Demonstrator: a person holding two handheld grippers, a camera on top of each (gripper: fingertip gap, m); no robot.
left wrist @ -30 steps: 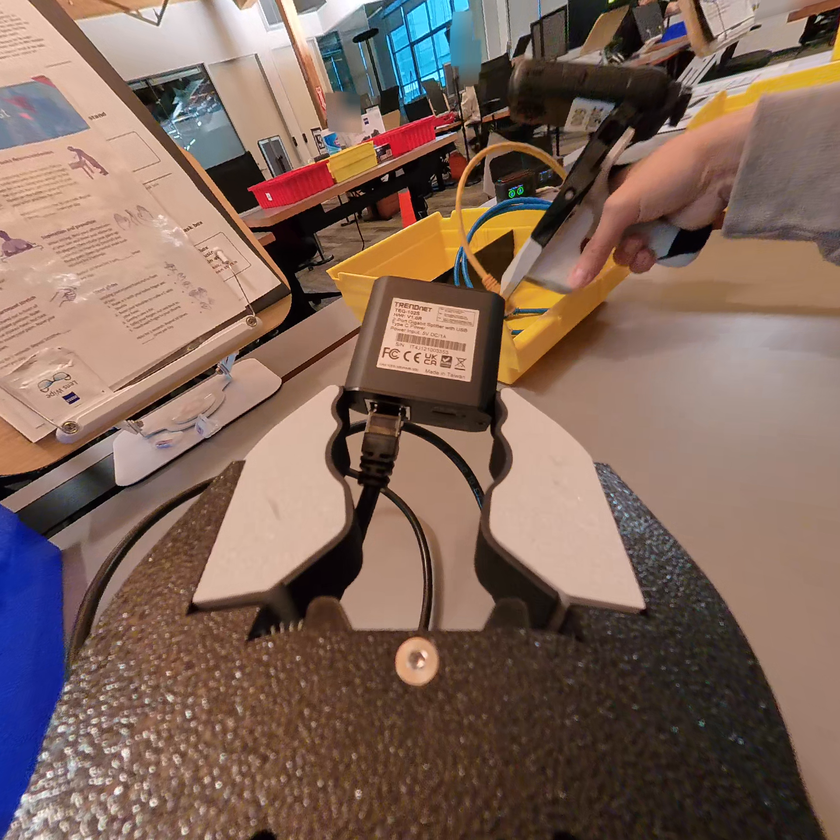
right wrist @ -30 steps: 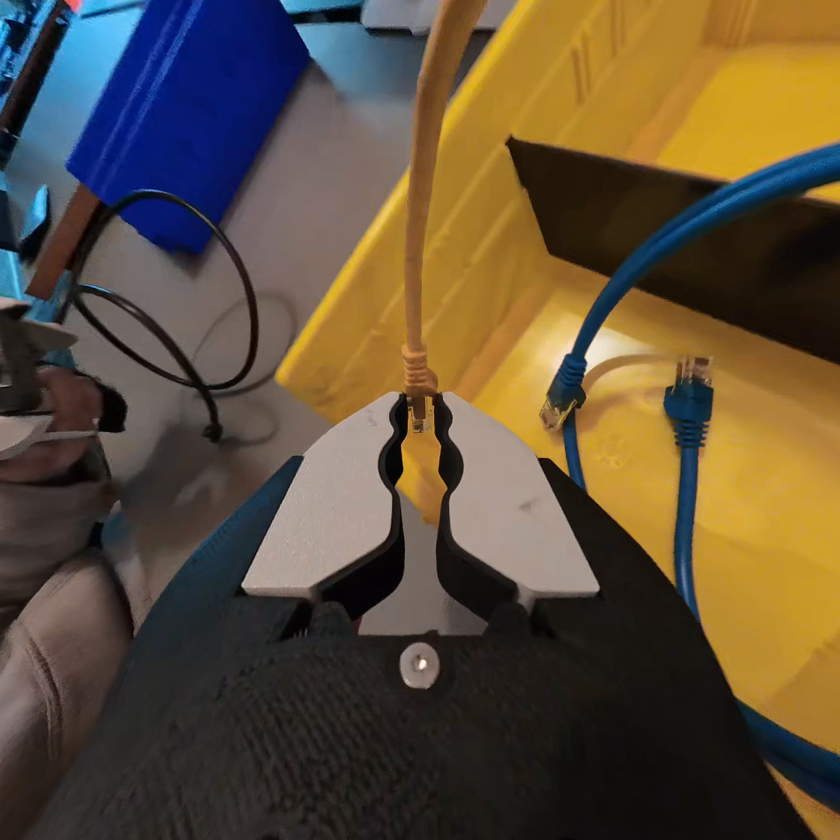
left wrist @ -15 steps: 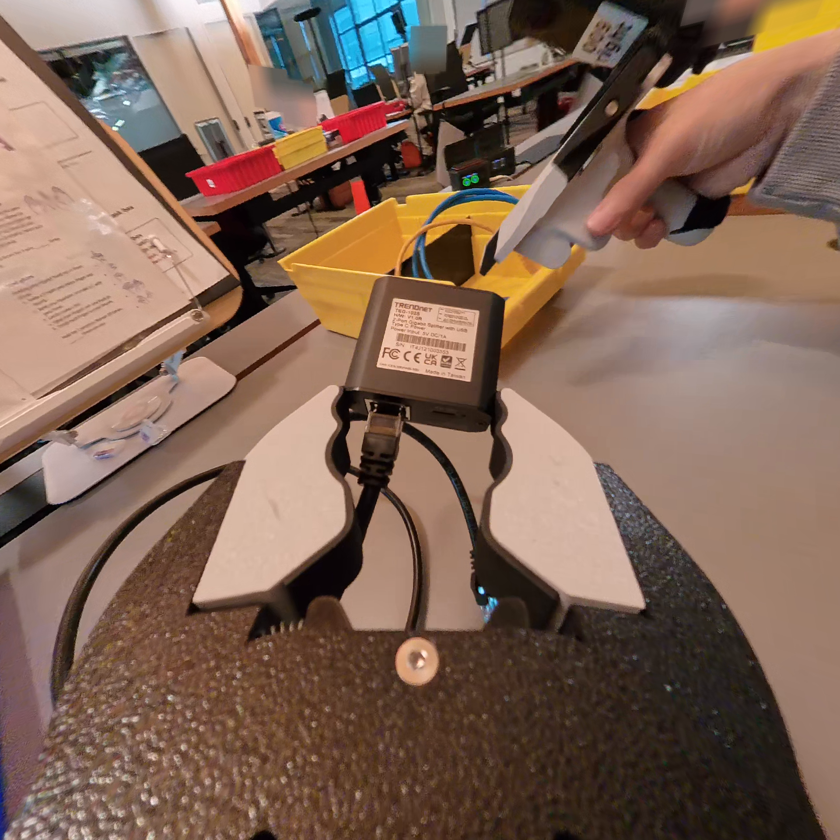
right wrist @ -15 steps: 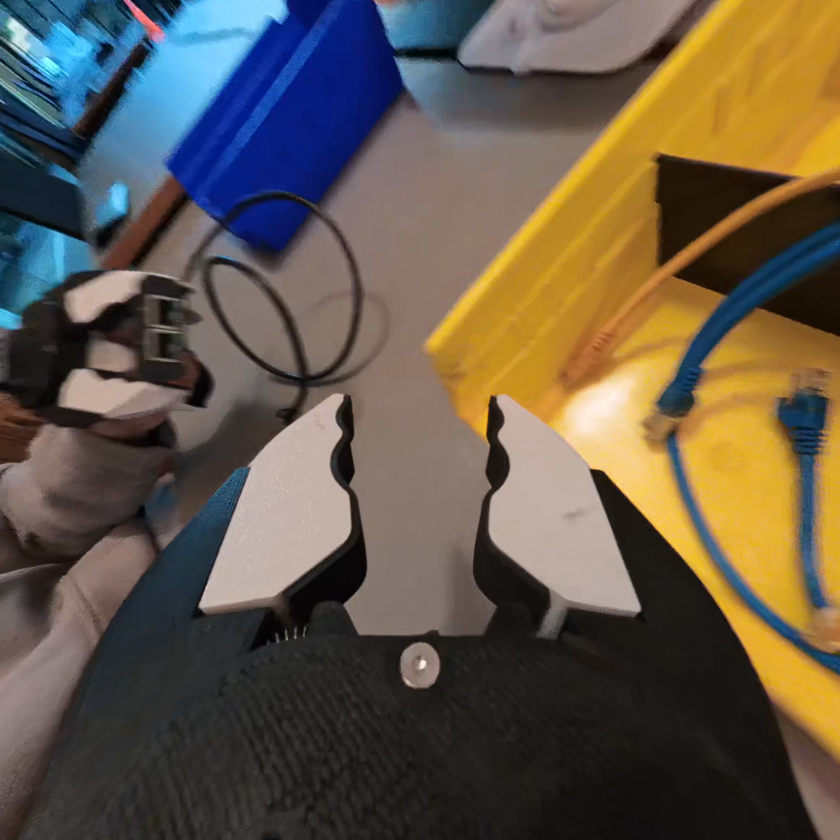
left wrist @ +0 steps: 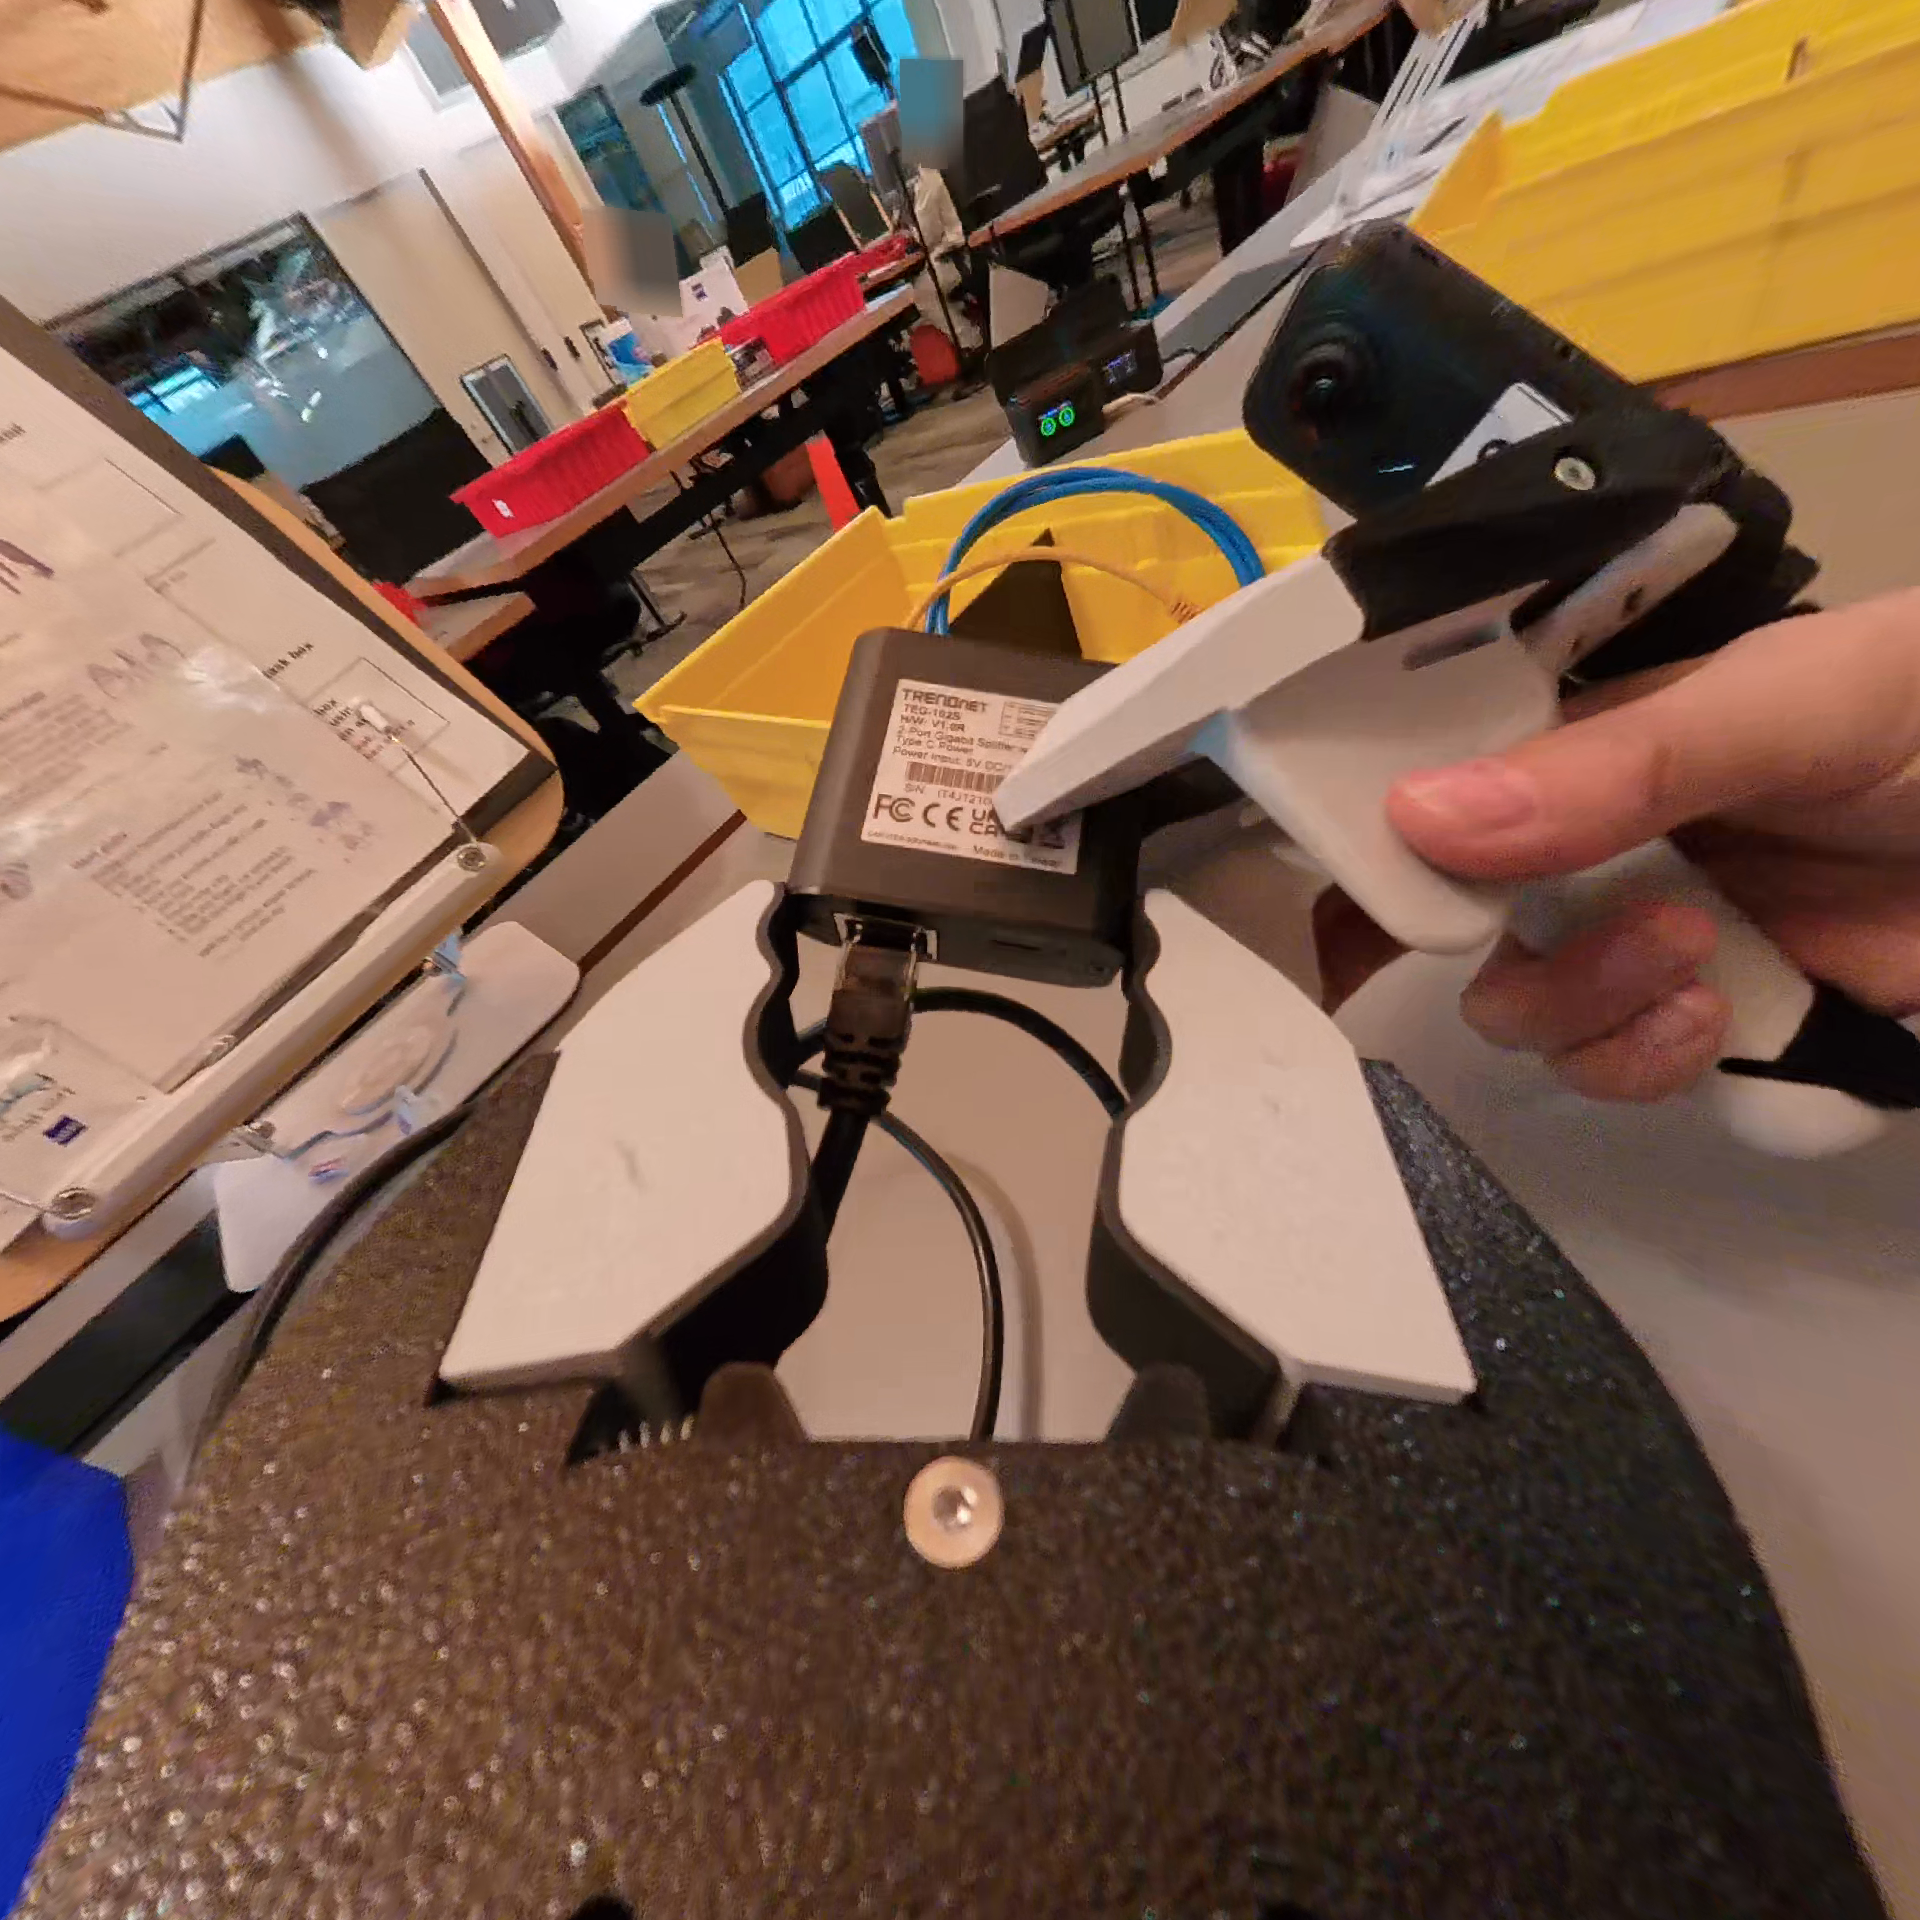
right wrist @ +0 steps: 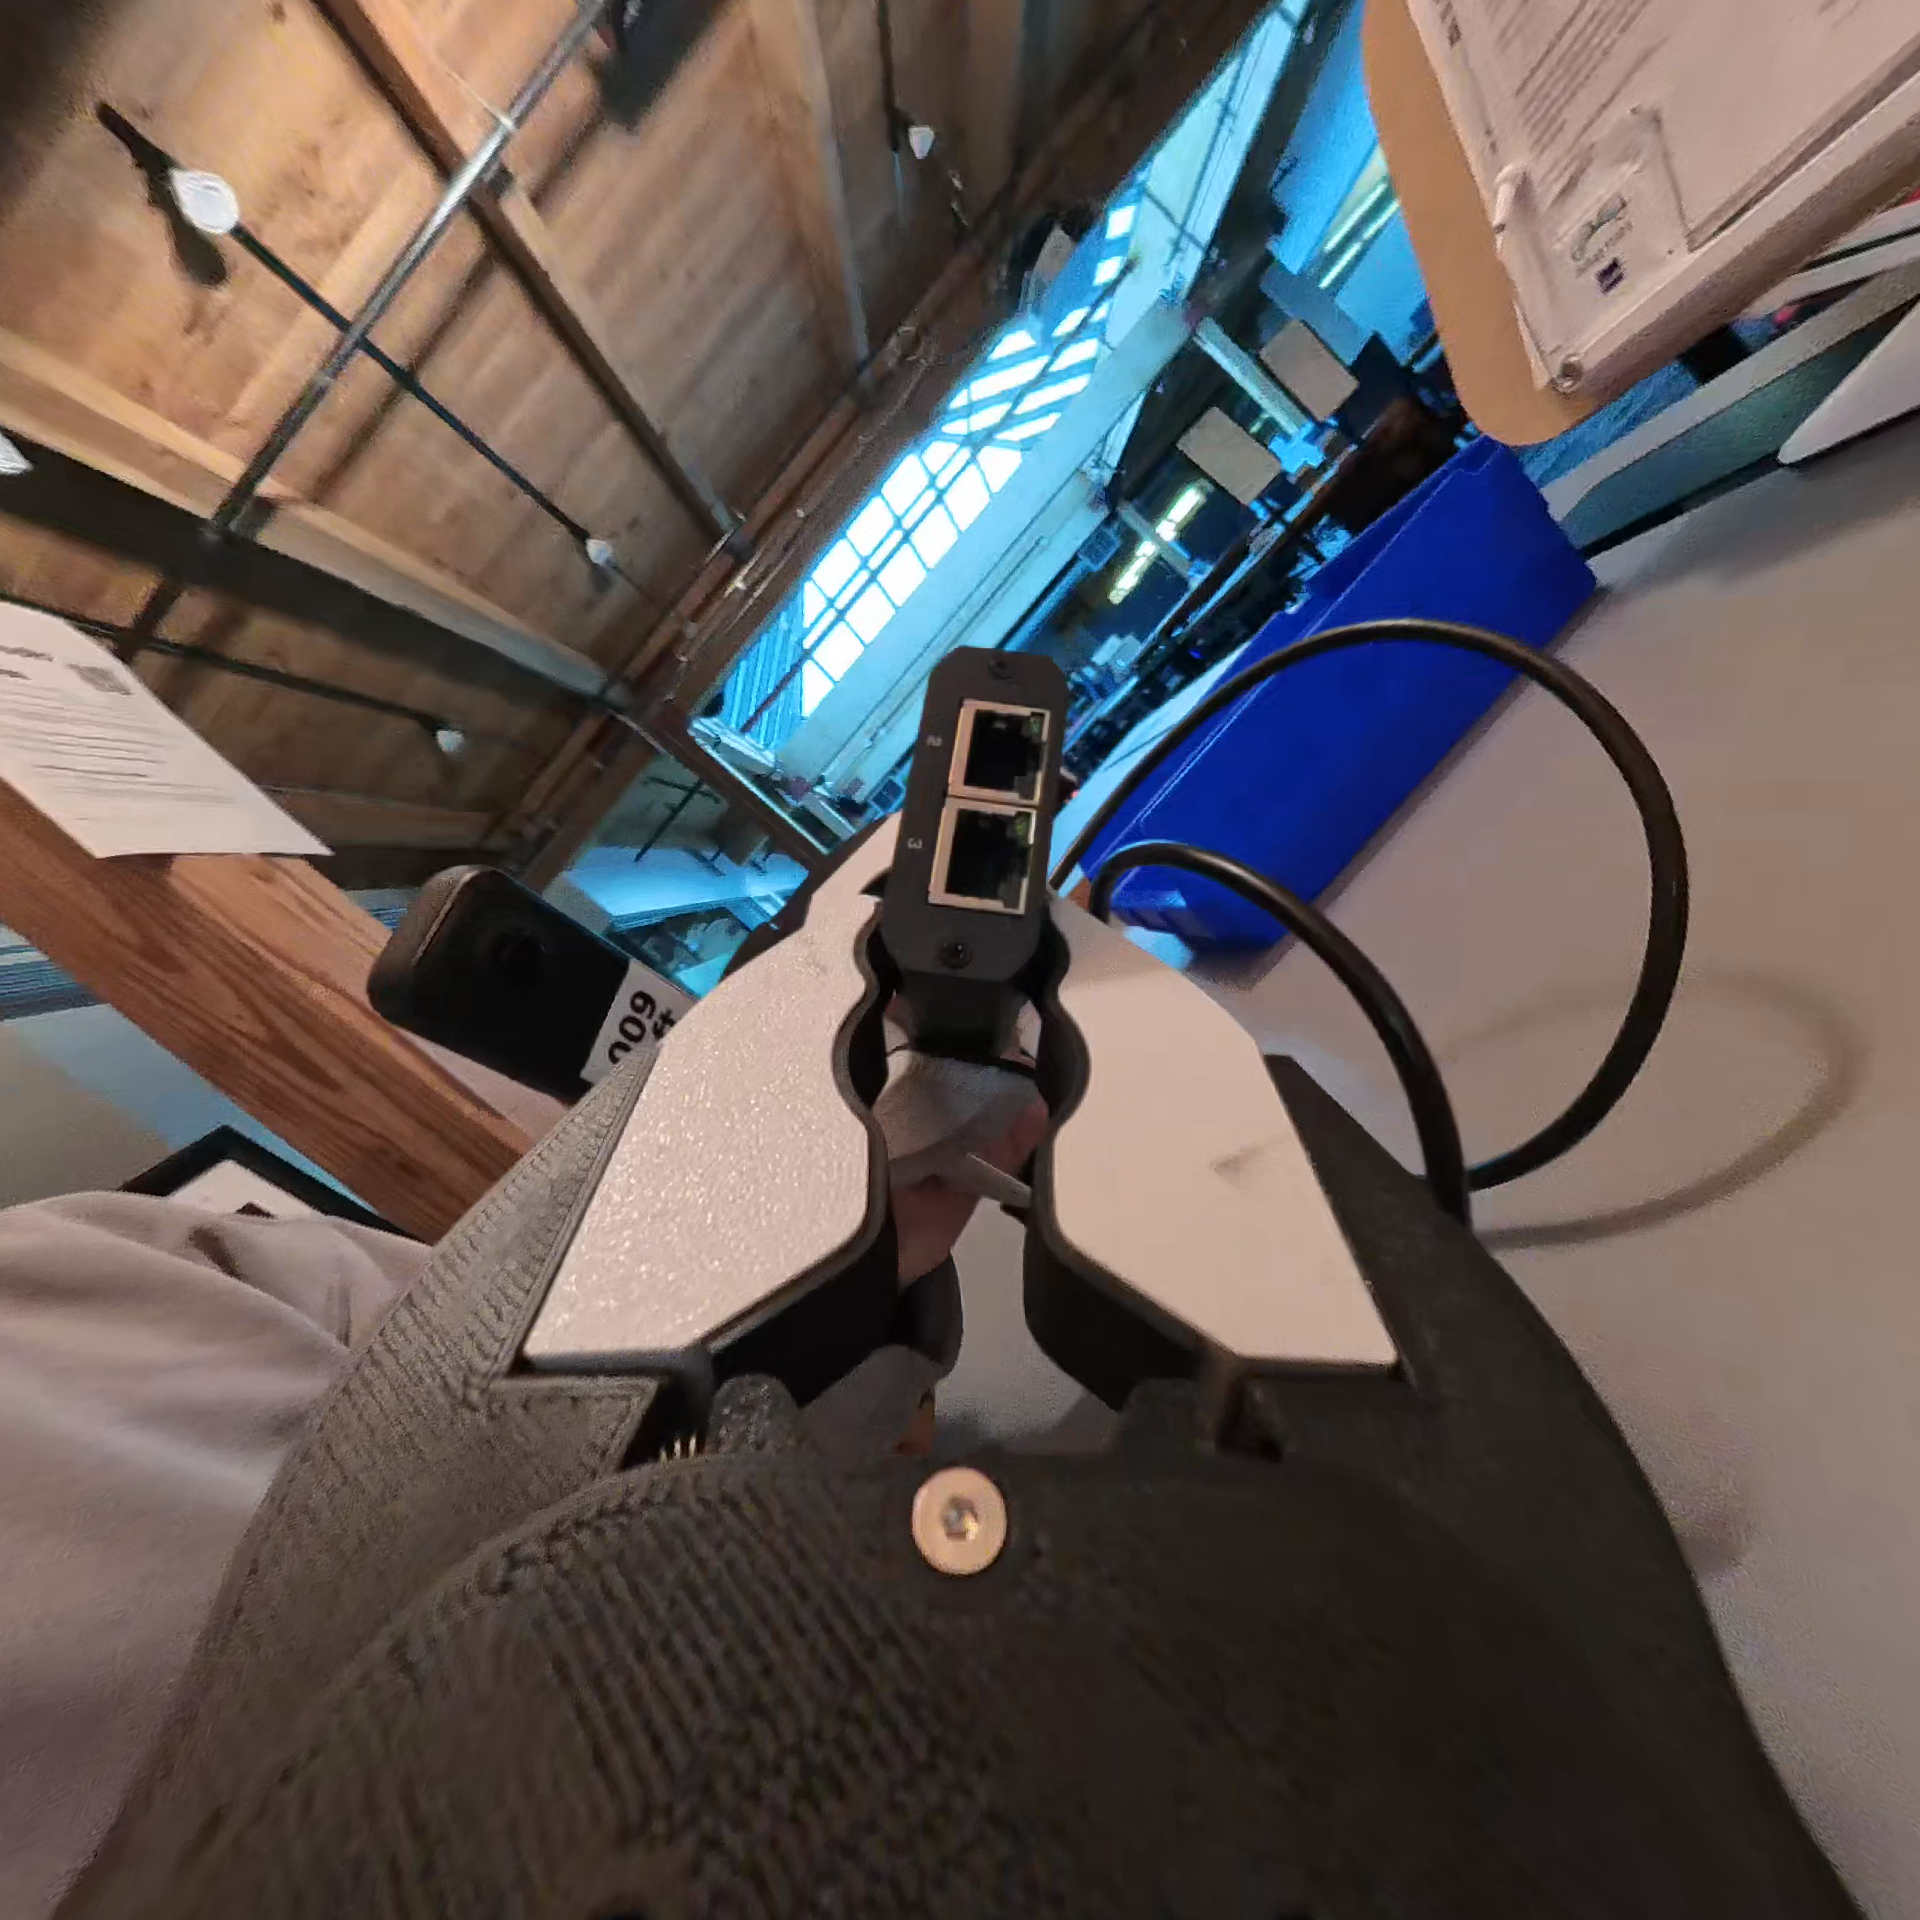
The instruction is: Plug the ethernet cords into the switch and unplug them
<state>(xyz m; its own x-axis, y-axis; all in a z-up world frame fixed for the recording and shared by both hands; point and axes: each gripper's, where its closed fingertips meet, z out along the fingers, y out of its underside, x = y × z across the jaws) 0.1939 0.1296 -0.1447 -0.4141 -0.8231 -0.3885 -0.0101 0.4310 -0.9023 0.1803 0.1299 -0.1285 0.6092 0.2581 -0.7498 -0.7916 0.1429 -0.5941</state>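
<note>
My left gripper (left wrist: 956,906) is shut on the near end of the black switch (left wrist: 935,769) and holds it above the table. A black ethernet cord (left wrist: 871,987) is plugged into the switch's near face. My right gripper (left wrist: 1023,821) reaches in from the right, one finger lying across the switch's label. In the right wrist view my right gripper (right wrist: 961,927) has its jaws closed on the far end of the switch (right wrist: 982,800), which shows two empty ports. A blue cord (left wrist: 1091,488) and a yellow cord (left wrist: 1039,566) lie loose in the yellow bin (left wrist: 769,675).
A tilted document stand (left wrist: 239,790) is at the left. A blue bin (right wrist: 1351,707) sits on the grey table (right wrist: 1714,1039), with the black cord (right wrist: 1621,790) looping beside it. The left gripper's camera body (right wrist: 499,966) is behind the switch. Larger yellow bins (left wrist: 1683,187) are at the far right. The tips of both grippers are at nearly the same place.
My right gripper let go of the yellow cord, opened, swung out of the yellow bin to the switch and closed on its far end. The left gripper kept hold of the switch.
</note>
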